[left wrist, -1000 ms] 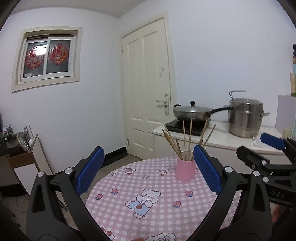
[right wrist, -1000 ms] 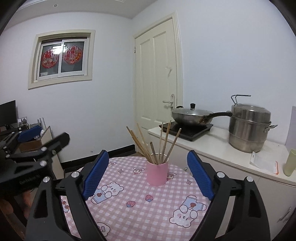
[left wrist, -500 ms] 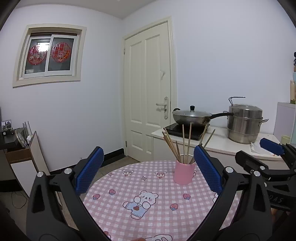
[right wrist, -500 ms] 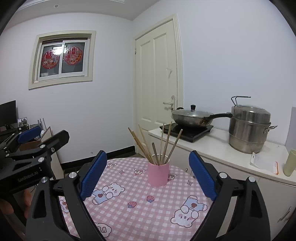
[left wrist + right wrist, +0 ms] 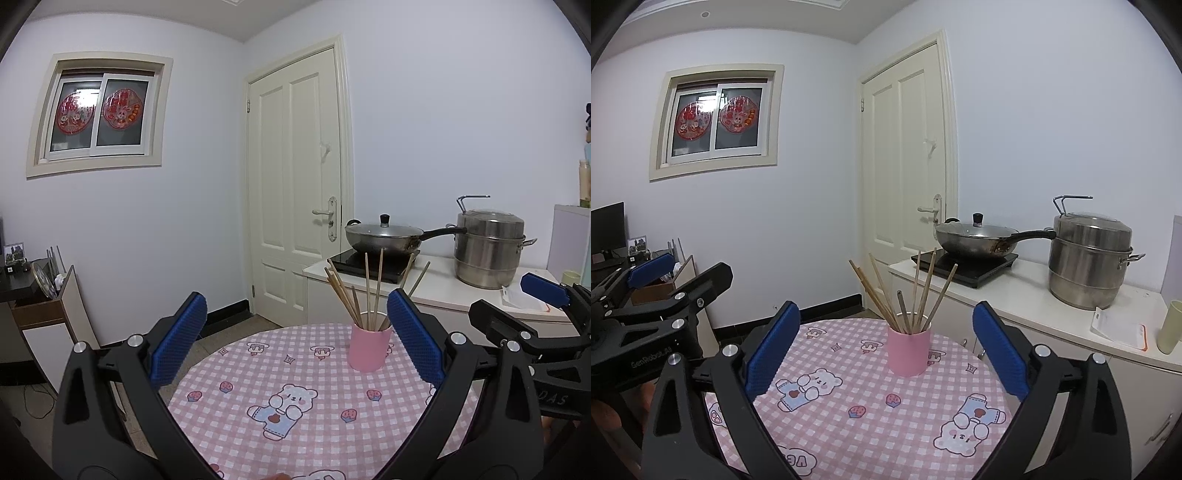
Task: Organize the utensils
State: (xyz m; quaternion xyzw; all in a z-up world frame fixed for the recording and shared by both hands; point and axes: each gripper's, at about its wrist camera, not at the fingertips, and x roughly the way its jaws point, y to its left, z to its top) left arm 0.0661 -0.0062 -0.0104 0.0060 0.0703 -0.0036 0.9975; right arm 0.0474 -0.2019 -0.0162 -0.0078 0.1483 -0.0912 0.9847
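A pink cup [image 5: 369, 347] stands upright on the round table with the pink checked cloth [image 5: 317, 406], at its far right side. Several wooden chopsticks [image 5: 369, 291] stand fanned out in it. The cup [image 5: 908, 350] and chopsticks [image 5: 908, 295] also show in the right wrist view. My left gripper [image 5: 295, 339] is open and empty, held above the near part of the table. My right gripper [image 5: 884, 339] is open and empty, also short of the cup. Each gripper shows at the edge of the other's view.
A white counter [image 5: 443, 288] behind the table holds an induction hob with a lidded wok [image 5: 384, 240], a steel steamer pot [image 5: 487, 251] and a pale green cup [image 5: 1169, 326]. A cream door [image 5: 295, 184] is behind. A low cabinet [image 5: 40, 314] stands left.
Both grippers have risen and drawn back slightly, so the cup sits lower and smaller in both views. Both jaws stay open. The cup and chopsticks have not moved.
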